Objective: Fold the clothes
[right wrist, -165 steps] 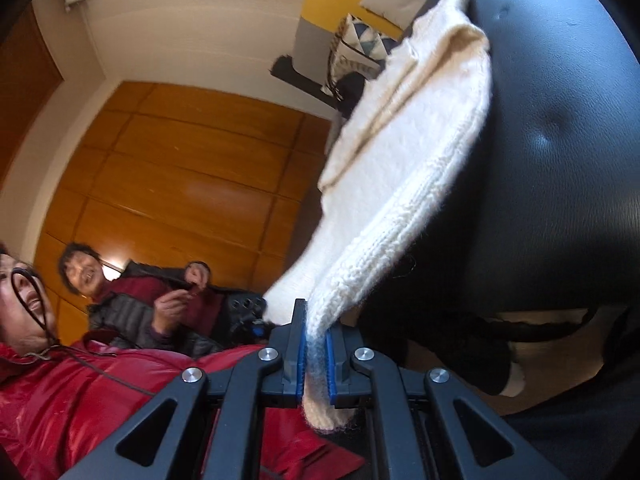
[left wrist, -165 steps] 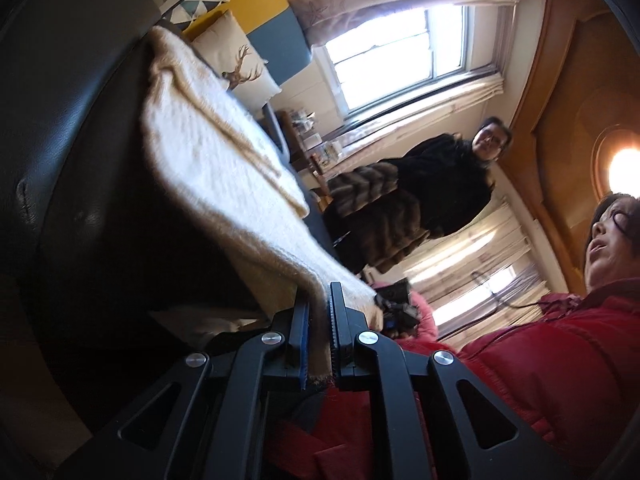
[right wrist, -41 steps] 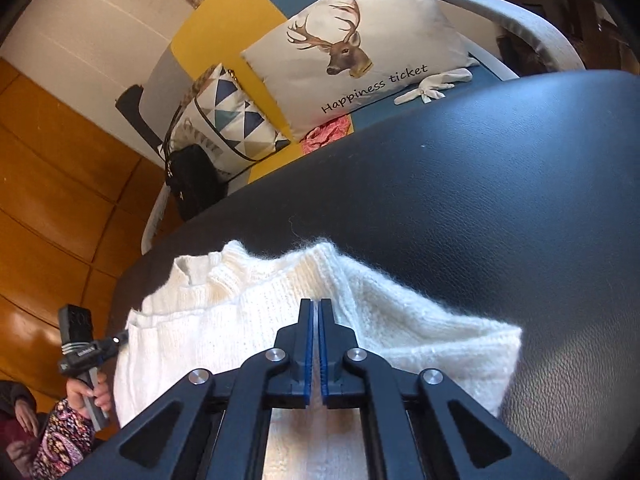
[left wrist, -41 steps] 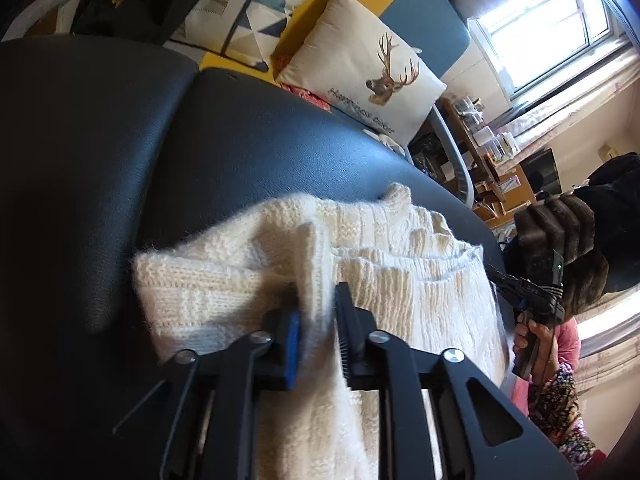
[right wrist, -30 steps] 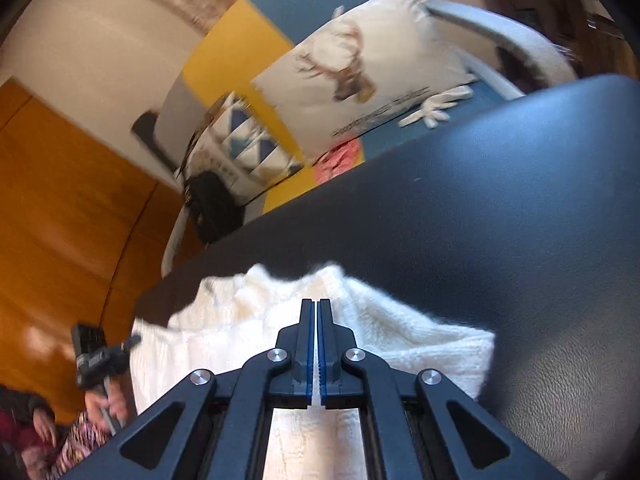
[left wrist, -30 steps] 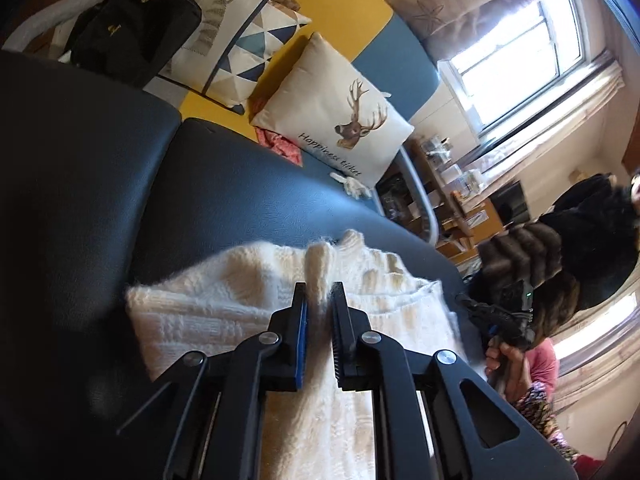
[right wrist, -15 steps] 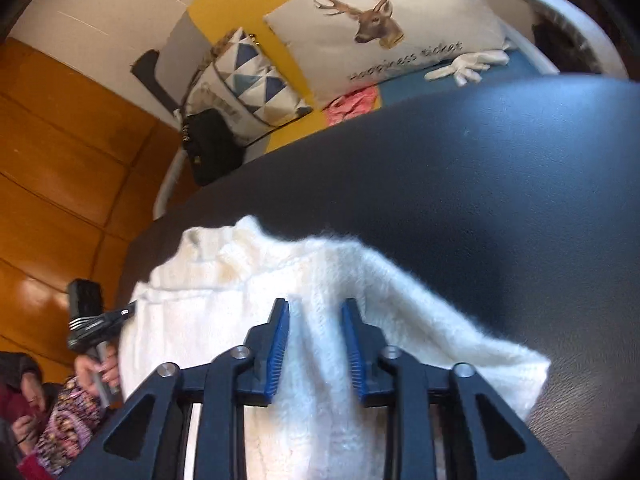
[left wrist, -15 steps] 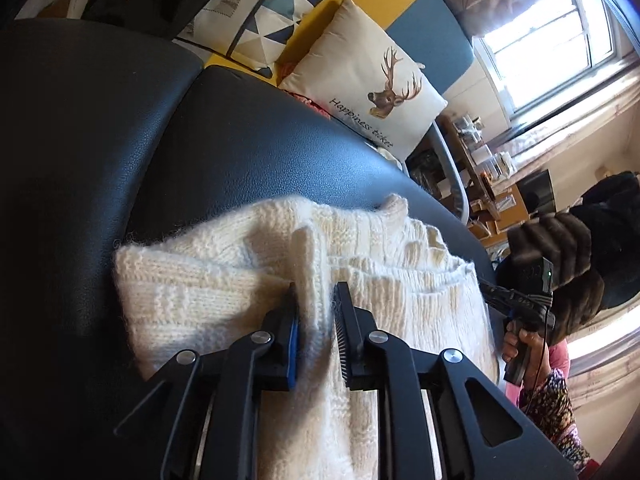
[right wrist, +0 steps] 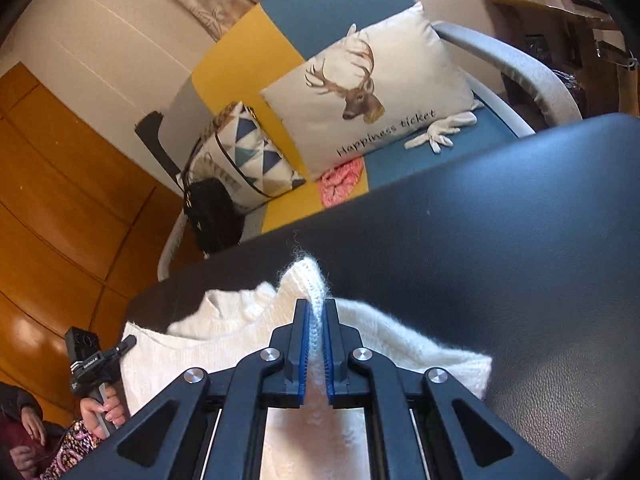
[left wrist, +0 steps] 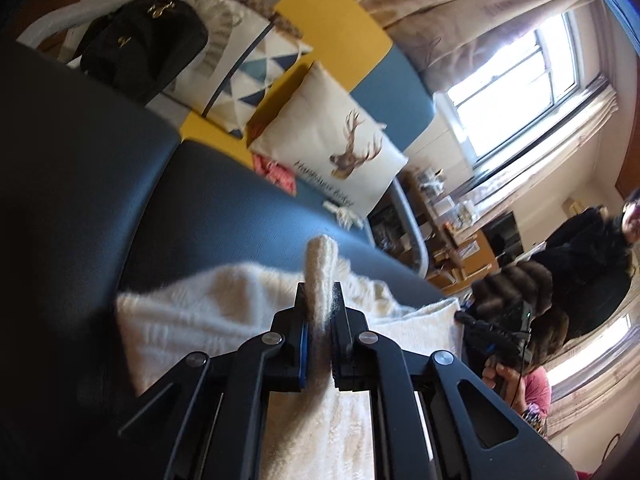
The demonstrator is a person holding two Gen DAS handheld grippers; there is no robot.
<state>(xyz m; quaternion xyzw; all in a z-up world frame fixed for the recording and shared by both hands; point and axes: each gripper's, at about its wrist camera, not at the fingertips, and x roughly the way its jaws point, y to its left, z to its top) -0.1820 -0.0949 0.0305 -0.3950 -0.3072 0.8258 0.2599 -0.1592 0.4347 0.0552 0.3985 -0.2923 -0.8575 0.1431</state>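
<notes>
- The cream knitted sweater (left wrist: 192,320) lies partly folded on a black padded leather surface (left wrist: 80,184), with a sofa just behind it.
- The left tongs (left wrist: 320,320) are clamped on a pinched ridge of the knit, which stands up above the fingertips. The right tongs (right wrist: 316,320) are likewise closed on a fold of the sweater (right wrist: 420,344), with a thin strip of knit squeezed between the blue pads (right wrist: 305,344).
- Risk: each grip appears to hold only a narrow pinch of loose, fuzzy knit. If the two hands pull apart or lift unevenly, I judge the fabric could slip out or stretch, and the layers already folded underneath could be dragged askew.
- Risk: the smooth leather gives little friction, so the whole garment may slide rather than fold.
- Only the left view shows the window (left wrist: 516,80), a bystander in a dark coat (left wrist: 580,264) and the cluttered shelves (left wrist: 444,200).
- Only the right view shows the wooden wall panels (right wrist: 60,200) and reads the deer cushion (right wrist: 372,92) text plainly; it also shows the sweater's far corner toward the right.
- Both views catch a hand holding a small camera on a grip (right wrist: 90,364).
</notes>
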